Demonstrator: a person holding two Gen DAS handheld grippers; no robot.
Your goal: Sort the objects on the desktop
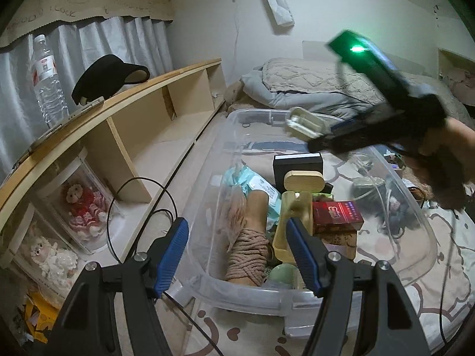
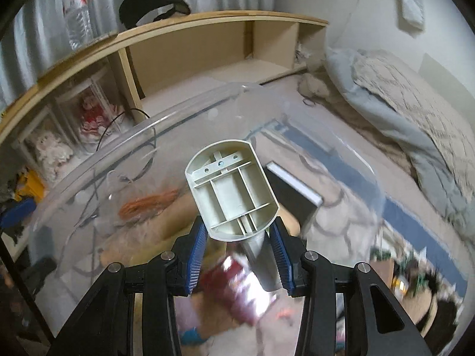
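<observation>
Right claw point(image 2: 240, 234) pinched on the neck of a cream plastic holder point(image 2: 231, 190), carried above the clear bin point(image 1: 415, 222). Left claw point(image 1: 237, 252) spread, nothing held. Holder judged light, stiff and slick; best gripped at the narrow neck.

Far end of bin point(image 1: 297, 112) unfilled

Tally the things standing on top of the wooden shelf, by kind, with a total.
Clear plastic water bottle: 1
Black sun visor cap: 1
Flat silver devices lying along the shelf edge: at least 2, blurred
Total: at least 4
</observation>
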